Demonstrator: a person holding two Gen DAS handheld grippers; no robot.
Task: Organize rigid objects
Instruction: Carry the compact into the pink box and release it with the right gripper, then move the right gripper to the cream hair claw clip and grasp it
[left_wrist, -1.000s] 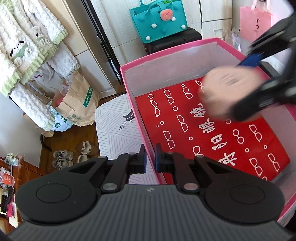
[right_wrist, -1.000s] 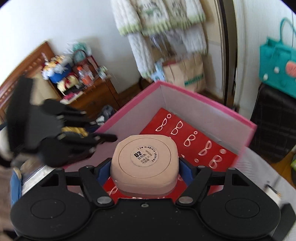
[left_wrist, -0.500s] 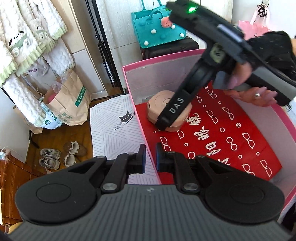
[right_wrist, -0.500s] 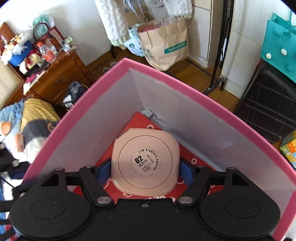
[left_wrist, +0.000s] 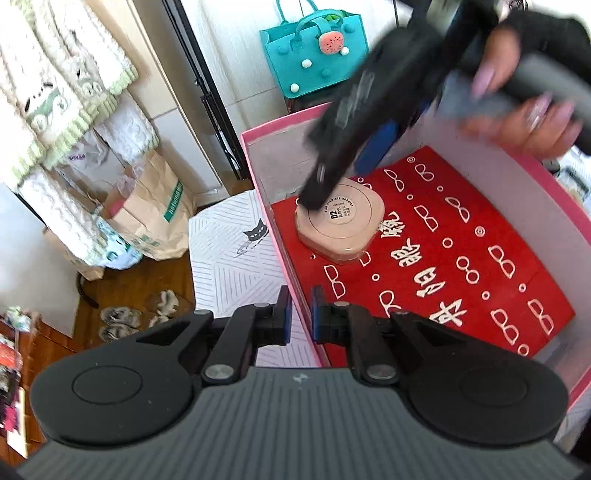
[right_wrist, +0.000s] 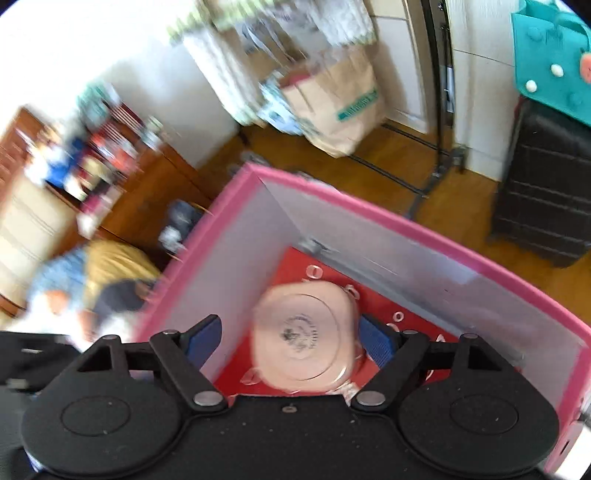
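**Releasing the compact into the pink box: one item placed, the rest out of sight**

Starting nearest the lens in the left wrist view, the left hand-held gripper (left_wrist: 298, 314) has its jaws drawn almost together on the near wall of the pink box (left_wrist: 255, 173), one blue pad outside the wall and one inside, so it appears to steady the box. Under the box's outer side lies a white sheet with a cat drawing (left_wrist: 236, 243).

Just beyond, on the red printed liner (left_wrist: 461, 266) that covers the box floor, the beige compact (left_wrist: 340, 225) lies flat in the far-left corner, label up, close to both walls.

Above it the right hand-held gripper (right_wrist: 291, 338) is spread wide, and its jaws have just been opening. From its own camera the compact sits between the blue pads; a clear gap shows on the left side, while the right pad looks near or just touching, and blur stops me telling which. I judge the compact to be let go and resting on the liner. A person's hand (left_wrist: 517, 107) grips that tool's handle.

Farther off are a paper bag (left_wrist: 155, 218), a teal tote (left_wrist: 314, 62) and hanging knitwear, none part of the work.

As for progress, this one object seems stowed. No other rigid items show in either view, so how many remain I cannot say.
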